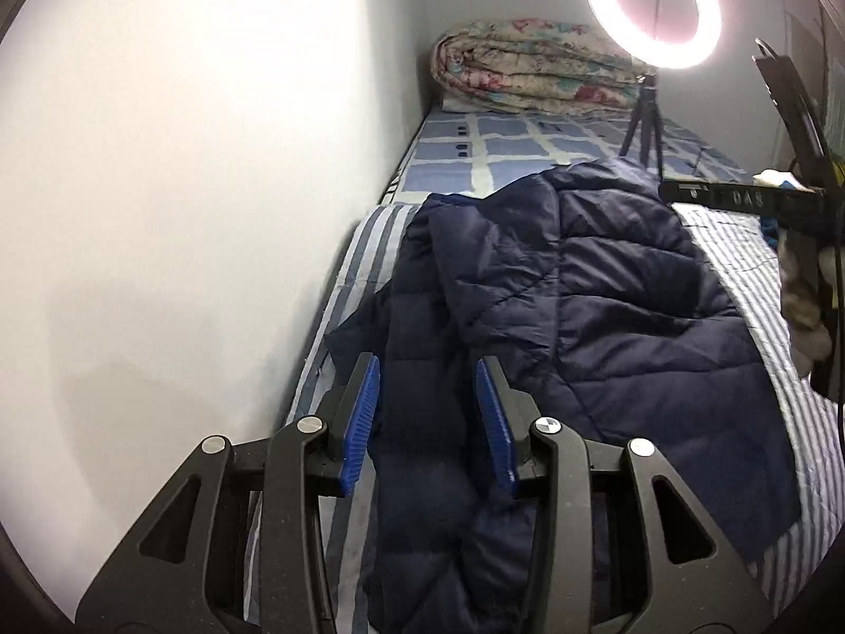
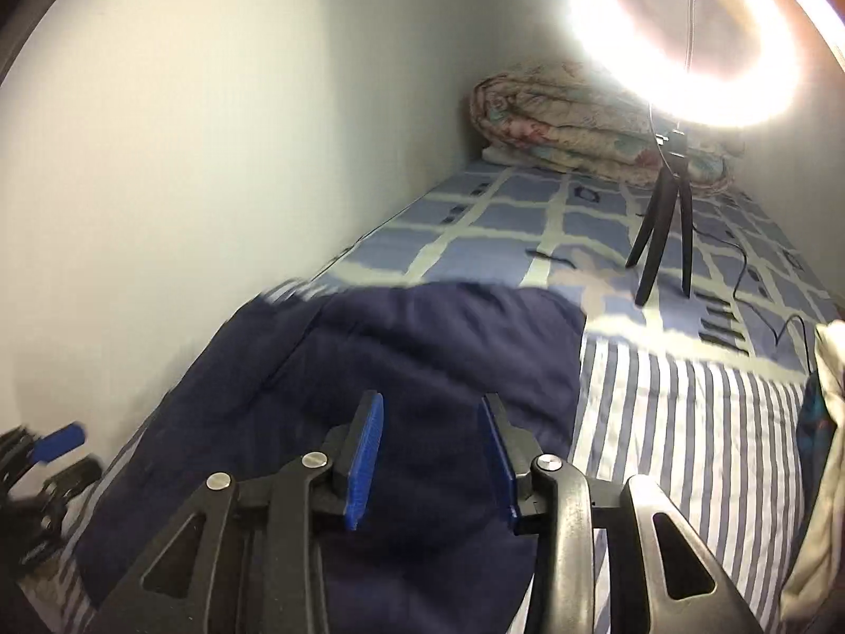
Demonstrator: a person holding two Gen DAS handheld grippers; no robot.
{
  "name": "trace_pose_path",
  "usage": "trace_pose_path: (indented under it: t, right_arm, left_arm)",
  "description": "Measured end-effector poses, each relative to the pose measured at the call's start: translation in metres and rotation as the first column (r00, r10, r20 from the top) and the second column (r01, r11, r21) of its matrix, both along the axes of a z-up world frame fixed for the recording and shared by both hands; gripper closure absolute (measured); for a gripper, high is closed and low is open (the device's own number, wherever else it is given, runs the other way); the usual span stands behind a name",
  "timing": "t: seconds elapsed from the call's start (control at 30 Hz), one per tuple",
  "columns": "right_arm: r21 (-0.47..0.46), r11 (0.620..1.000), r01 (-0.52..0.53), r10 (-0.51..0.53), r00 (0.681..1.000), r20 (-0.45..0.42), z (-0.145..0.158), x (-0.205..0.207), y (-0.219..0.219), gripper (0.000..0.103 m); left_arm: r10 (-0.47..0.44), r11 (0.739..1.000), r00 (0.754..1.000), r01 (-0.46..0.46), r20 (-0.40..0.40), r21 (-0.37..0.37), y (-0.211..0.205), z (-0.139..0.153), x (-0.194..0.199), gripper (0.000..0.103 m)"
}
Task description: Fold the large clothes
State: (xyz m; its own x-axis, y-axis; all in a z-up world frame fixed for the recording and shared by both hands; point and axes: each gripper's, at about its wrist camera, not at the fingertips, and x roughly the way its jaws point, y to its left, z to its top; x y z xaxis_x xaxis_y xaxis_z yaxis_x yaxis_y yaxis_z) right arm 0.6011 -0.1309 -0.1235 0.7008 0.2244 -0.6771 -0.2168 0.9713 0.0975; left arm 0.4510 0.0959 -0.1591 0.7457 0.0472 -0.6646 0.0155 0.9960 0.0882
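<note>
Left wrist view: my left gripper [image 1: 428, 412] fills the bottom centre of the frame, its blue-padded jaws standing partly apart with nothing pressed between them. Behind and under them lies a dark navy quilted jacket [image 1: 581, 290], spread across the middle of the frame on a bed [image 1: 766, 285] with a blue-and-white striped cover. A folded floral quilt [image 1: 528, 74] sits at the far end, top centre, beside a glowing ring light [image 1: 597, 5] on a small tripod [image 1: 647, 121], upper right.

Right wrist view: my right gripper [image 2: 430, 454], bottom centre, also has its jaws partly apart and empty, hovering over the blurred jacket. The left gripper's blue pad shows at the lower left edge.
</note>
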Motion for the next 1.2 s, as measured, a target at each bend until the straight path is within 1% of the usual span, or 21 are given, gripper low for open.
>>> trace_pose_path:
  t: [0.07,0.13,0.2,0.27,0.3,0.37,0.43,0.47,0.53,0.57,0.6,0.67,0.7,0.73,0.8,0.87,0.93,0.97,1.03,1.13,1.2]
  right_arm:
    - [-0.004,1.000,0.008,-0.008,1.000,-0.023,-0.010,0.018,0.003,0.057]
    - [-0.027,1.000,0.007,-0.008,0.999,-0.054,-0.022,0.031,0.009,0.052]
    - [-0.062,0.998,-0.002,-0.006,0.993,-0.115,-0.041,0.047,0.015,0.049]
    - [-0.061,0.998,-0.008,-0.003,0.986,-0.169,-0.053,0.054,0.021,0.046]
    - [-0.060,0.998,-0.008,-0.003,0.983,-0.182,-0.057,0.057,0.022,0.045]
    - [-0.072,0.997,-0.013,0.000,0.982,-0.191,-0.059,0.058,0.022,0.044]
    - [-0.072,0.997,-0.021,0.008,0.983,-0.183,-0.051,0.053,0.017,0.044]
    - [-0.055,0.998,-0.018,0.008,0.985,-0.171,-0.045,0.045,0.009,0.043]
    - [0.003,1.000,0.014,-0.014,0.987,-0.161,-0.036,0.027,-0.012,0.031]
    - [0.057,0.998,0.027,-0.018,0.987,-0.160,-0.032,0.012,-0.029,0.029]
    - [0.099,0.995,0.032,-0.015,0.987,-0.161,-0.031,0.001,-0.041,0.027]
    - [0.213,0.976,0.043,-0.002,0.982,-0.190,-0.036,-0.032,-0.072,0.025]
    - [0.253,0.966,0.048,0.005,0.979,-0.202,-0.040,-0.044,-0.080,0.024]
    - [0.324,0.944,0.056,0.019,0.974,-0.224,-0.047,-0.062,-0.094,0.021]
    - [0.460,0.886,0.066,0.065,0.963,-0.263,-0.067,-0.092,-0.112,0.018]
    - [0.536,0.841,0.071,0.105,0.951,-0.291,-0.084,-0.109,-0.118,0.018]
    - [0.577,0.814,0.064,0.138,0.944,-0.299,-0.097,-0.121,-0.115,0.018]
    - [0.588,0.807,0.048,0.157,0.943,-0.292,-0.102,-0.126,-0.110,0.018]
    - [0.573,0.819,0.015,0.165,0.951,-0.261,-0.102,-0.131,-0.101,0.018]
    - [0.619,0.785,-0.006,0.212,0.942,-0.259,-0.104,-0.124,-0.089,0.018]
    - [0.644,0.765,-0.008,0.247,0.927,-0.282,-0.108,-0.118,-0.077,0.018]
  left_arm:
    - [0.013,1.000,0.999,-0.014,-0.040,-0.008,-0.001,-0.012,0.006,0.063]
    - [0.028,1.000,0.996,-0.029,-0.089,-0.005,0.002,-0.033,0.014,0.063]
    - [0.036,0.999,0.993,-0.036,-0.116,-0.002,0.006,-0.049,0.014,0.063]
    - [0.042,0.999,0.993,-0.044,-0.114,-0.013,0.008,-0.054,0.014,0.061]
    - [0.047,0.999,0.992,-0.048,-0.114,-0.010,0.008,-0.055,0.014,0.061]
    - [0.051,0.999,0.992,-0.051,-0.116,0.002,0.006,-0.054,0.016,0.061]
    - [0.055,0.998,0.992,-0.056,-0.116,-0.003,0.005,-0.053,0.014,0.061]
    - [0.054,0.998,0.992,-0.056,-0.117,-0.007,0.005,-0.052,0.014,0.061]
    - [0.054,0.998,0.992,-0.057,-0.113,-0.025,0.009,-0.049,0.013,0.061]
    - [0.055,0.998,0.992,-0.060,-0.114,-0.037,0.008,-0.047,0.021,0.061]
    - [0.055,0.996,0.992,-0.062,-0.116,-0.059,0.011,-0.046,0.020,0.061]
    - [0.056,0.993,0.991,-0.068,-0.123,-0.095,0.018,-0.042,0.019,0.061]
    - [0.054,0.991,0.991,-0.068,-0.124,-0.114,0.021,-0.039,0.017,0.061]
    - [0.051,0.990,0.991,-0.067,-0.125,-0.125,0.023,-0.037,0.015,0.061]
    - [0.039,0.988,0.992,-0.057,-0.123,-0.143,0.025,-0.031,0.010,0.061]
    - [0.028,0.988,0.993,-0.045,-0.118,-0.150,0.025,-0.025,0.005,0.061]
    - [0.021,0.987,0.994,-0.038,-0.109,-0.158,0.025,-0.019,0.001,0.061]
    - [0.016,0.986,0.994,-0.034,-0.106,-0.165,0.026,-0.016,-0.002,0.061]
    - [0.010,0.983,0.995,-0.028,-0.102,-0.181,0.026,-0.010,-0.008,0.060]
    - [0.001,0.977,0.994,-0.024,-0.107,-0.213,0.028,-0.003,-0.011,0.056]
    - [0.001,0.970,0.993,-0.030,-0.116,-0.243,0.030,0.000,-0.011,0.056]
